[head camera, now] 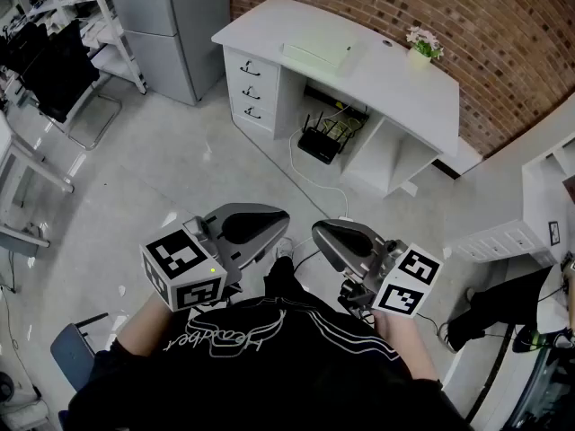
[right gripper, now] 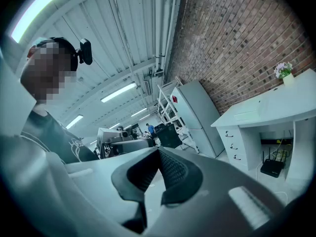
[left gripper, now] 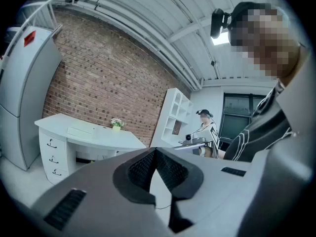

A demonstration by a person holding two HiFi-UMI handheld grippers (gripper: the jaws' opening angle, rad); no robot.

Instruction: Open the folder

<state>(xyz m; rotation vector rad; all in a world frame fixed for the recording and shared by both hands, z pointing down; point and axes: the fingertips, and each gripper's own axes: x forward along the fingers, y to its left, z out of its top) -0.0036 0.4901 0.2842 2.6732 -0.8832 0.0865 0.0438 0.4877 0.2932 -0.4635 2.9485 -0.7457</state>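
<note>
left gripper [left gripper: 154,152] and right gripper [right gripper: 158,152] both pinched shut, empty | folder [head camera: 316,55] is probably that pale flat thing on the white desk [head camera: 404,88], well apart | tip: step in, open jaws, catch just the cover's free edge

White desk [head camera: 377,70], brick wall [head camera: 431,7]
</note>
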